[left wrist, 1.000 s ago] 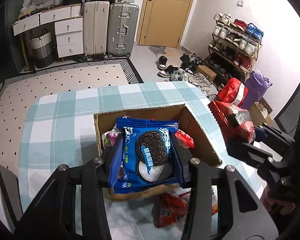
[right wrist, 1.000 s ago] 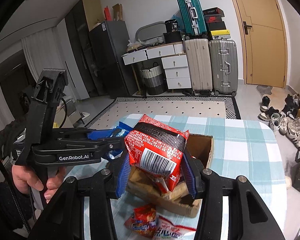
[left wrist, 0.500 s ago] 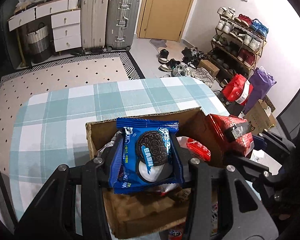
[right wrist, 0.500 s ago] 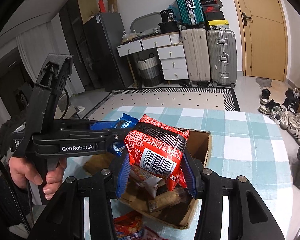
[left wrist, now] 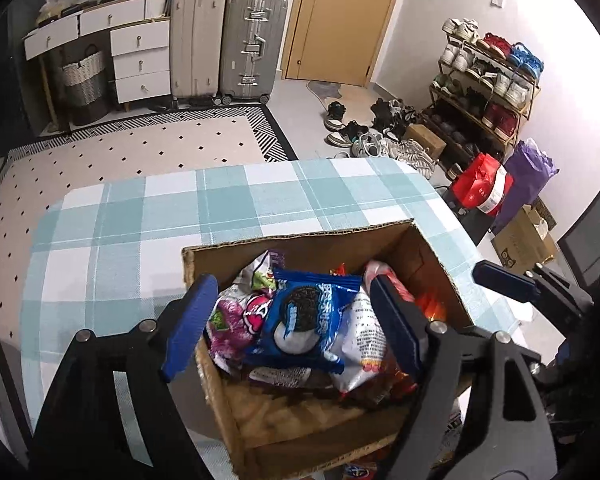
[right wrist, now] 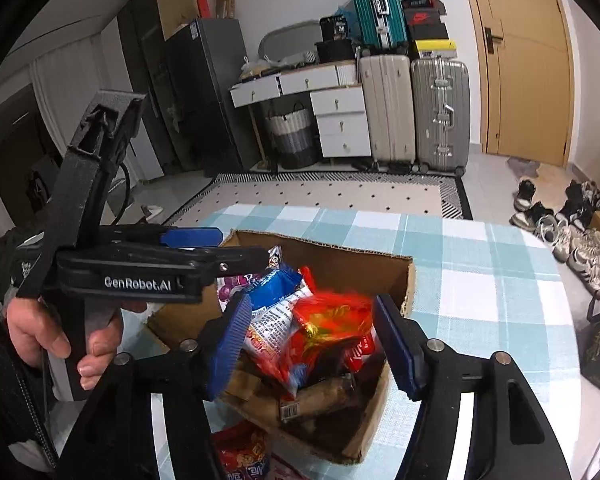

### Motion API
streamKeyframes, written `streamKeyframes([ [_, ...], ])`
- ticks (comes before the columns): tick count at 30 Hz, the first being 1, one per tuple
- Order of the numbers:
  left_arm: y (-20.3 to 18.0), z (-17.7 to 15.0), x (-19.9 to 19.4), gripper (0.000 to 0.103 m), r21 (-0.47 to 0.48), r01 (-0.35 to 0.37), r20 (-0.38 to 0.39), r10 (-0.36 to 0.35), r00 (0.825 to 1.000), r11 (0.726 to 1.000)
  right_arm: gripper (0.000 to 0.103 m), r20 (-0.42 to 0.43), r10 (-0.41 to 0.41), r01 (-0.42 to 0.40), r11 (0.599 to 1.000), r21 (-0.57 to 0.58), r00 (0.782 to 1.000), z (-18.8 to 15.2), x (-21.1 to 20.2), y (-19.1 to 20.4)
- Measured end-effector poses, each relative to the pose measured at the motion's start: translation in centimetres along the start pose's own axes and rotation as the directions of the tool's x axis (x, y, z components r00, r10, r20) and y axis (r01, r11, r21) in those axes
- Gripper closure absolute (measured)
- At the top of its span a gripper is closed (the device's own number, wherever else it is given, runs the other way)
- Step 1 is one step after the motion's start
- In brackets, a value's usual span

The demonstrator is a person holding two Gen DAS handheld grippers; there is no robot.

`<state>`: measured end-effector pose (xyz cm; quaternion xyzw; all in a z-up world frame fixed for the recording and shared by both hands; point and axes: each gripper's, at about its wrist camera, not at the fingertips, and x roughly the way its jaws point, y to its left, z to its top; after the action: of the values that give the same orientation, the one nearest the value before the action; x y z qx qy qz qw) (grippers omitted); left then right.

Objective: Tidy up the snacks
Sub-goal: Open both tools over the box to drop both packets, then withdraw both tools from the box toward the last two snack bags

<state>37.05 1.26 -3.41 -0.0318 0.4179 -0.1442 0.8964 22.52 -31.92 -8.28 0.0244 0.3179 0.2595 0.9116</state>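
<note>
**Both packets dropping into the box: snag risk**

Left hand-held gripper (left wrist: 296, 320) jaws opening, cookie packet (left wrist: 304, 316) lies loose between them on the pile in the cardboard box (left wrist: 300, 240). Right hand-held gripper (right wrist: 312, 340) also opening; red packet (right wrist: 328, 328) blurred, probably falling. Risks: slick crinkly foil slides off the heap, or a ribbed blue pad hooks a packet on retreat. Box walls soft, corrugated. Another red packet (right wrist: 242, 454) waits on the checked surface (right wrist: 480, 280).

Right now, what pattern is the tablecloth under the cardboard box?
The tablecloth is a light teal-and-white plaid check, clearest in the left wrist view.
</note>
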Motion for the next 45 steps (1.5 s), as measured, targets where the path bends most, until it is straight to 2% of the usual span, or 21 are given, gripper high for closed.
streamKeyframes([
  [16,-1.8,-3.0,-7.8,0.024,0.016,-0.043,0.061,0.042,0.997,0.999,0.038,0.073,-0.003,0.004,1.000,-0.017,0.997,0.0,-6.4,2.5],
  [27,-4.2,-5.6,-12.5,0.019,0.036,-0.082,0.097,0.078,0.992,0.996,0.027,0.119,-0.013,0.016,1.000,-0.024,0.993,-1.2,-11.1,4.3],
  [35,-5.4,-8.4,-14.6,0.017,0.012,-0.082,0.117,0.080,0.990,0.997,0.020,0.134,-0.022,0.026,0.999,-0.025,0.991,-3.0,-14.0,5.3],
  [45,-6.5,-12.0,-15.6,0.001,-0.010,-0.082,0.124,0.082,0.989,0.997,0.018,0.132,-0.035,0.036,0.999,-0.007,0.991,-6.6,-16.5,5.6],
])
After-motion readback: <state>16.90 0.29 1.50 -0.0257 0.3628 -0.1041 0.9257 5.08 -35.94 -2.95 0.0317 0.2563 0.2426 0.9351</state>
